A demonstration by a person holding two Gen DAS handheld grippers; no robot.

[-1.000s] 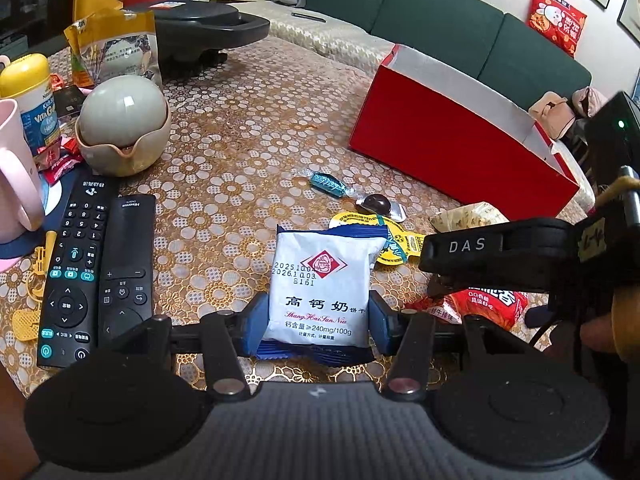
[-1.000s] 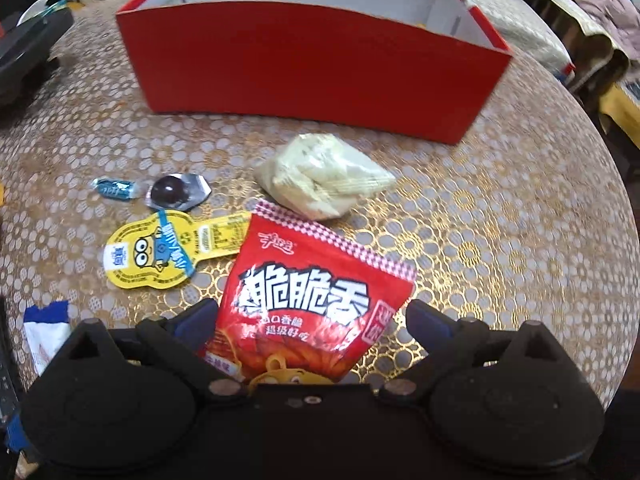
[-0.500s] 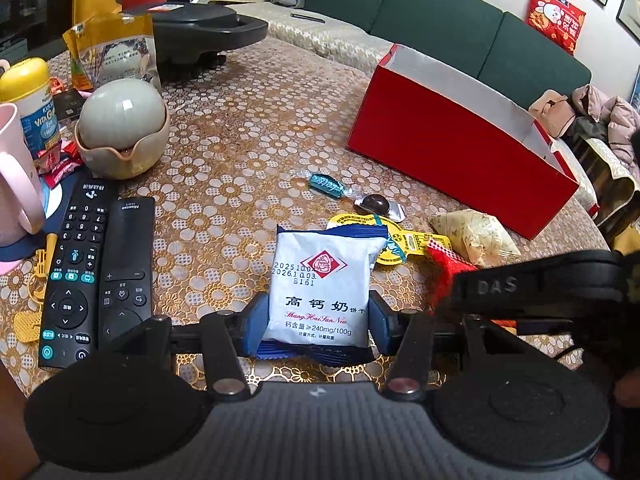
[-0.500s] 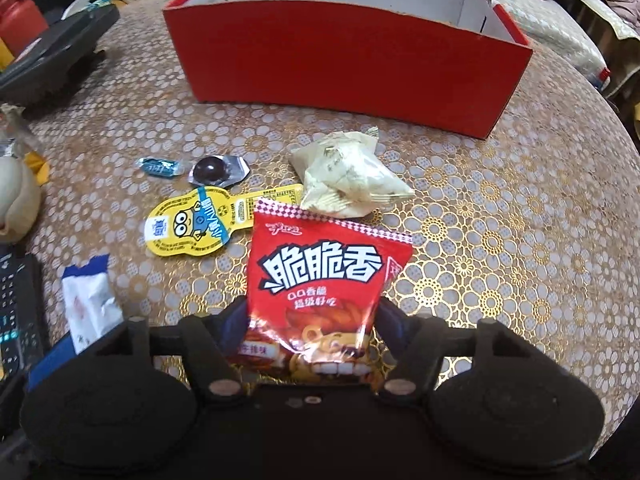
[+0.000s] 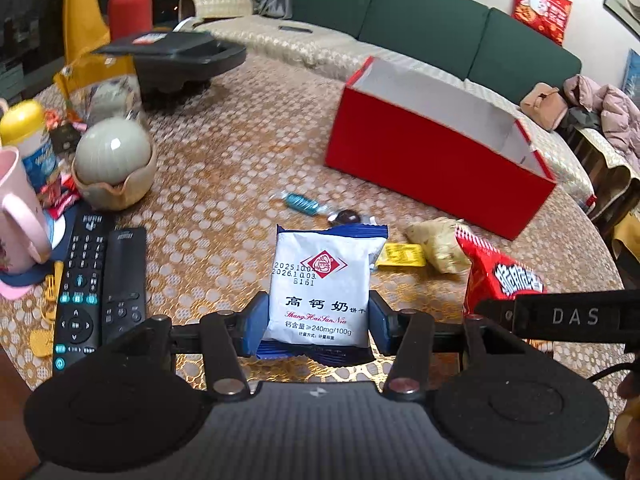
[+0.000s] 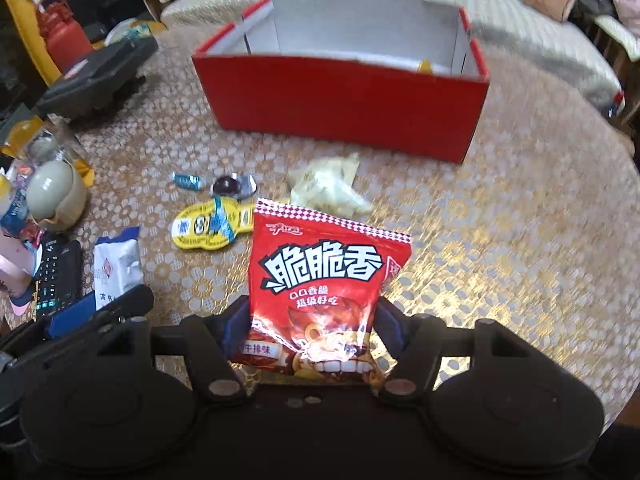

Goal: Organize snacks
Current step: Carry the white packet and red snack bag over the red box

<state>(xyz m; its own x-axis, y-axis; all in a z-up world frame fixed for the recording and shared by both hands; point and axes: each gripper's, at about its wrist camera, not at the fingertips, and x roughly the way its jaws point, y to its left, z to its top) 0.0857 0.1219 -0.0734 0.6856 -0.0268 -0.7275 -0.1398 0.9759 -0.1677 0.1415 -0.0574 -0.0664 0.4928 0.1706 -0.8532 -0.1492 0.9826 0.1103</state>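
Note:
My left gripper [image 5: 316,320] is shut on a white and blue biscuit packet [image 5: 320,280], held upright just above the table. A red crisps bag [image 6: 320,280] stands upright in my right gripper [image 6: 312,332], whose pads press its lower sides; it is off the table. The open red box [image 6: 344,96] with a white inside stands beyond both, with something small and yellow showing inside. Between the grippers and the box lie a yellow cartoon packet [image 6: 208,224], a blue candy [image 6: 186,180], a foil-wrapped chocolate [image 6: 232,188] and a pale snack bag [image 6: 328,188].
Two black remotes [image 5: 100,288], a pink mug [image 5: 16,216] and a round grey-green pot in a bowl [image 5: 114,160] crowd the table's left side. A black appliance [image 5: 172,56] sits at the back left. A green sofa [image 5: 420,20] runs behind the table.
The right gripper's jaws came together on the red crisps bag and lifted it off the table, toward the box. The left gripper rose a little with the white packet.

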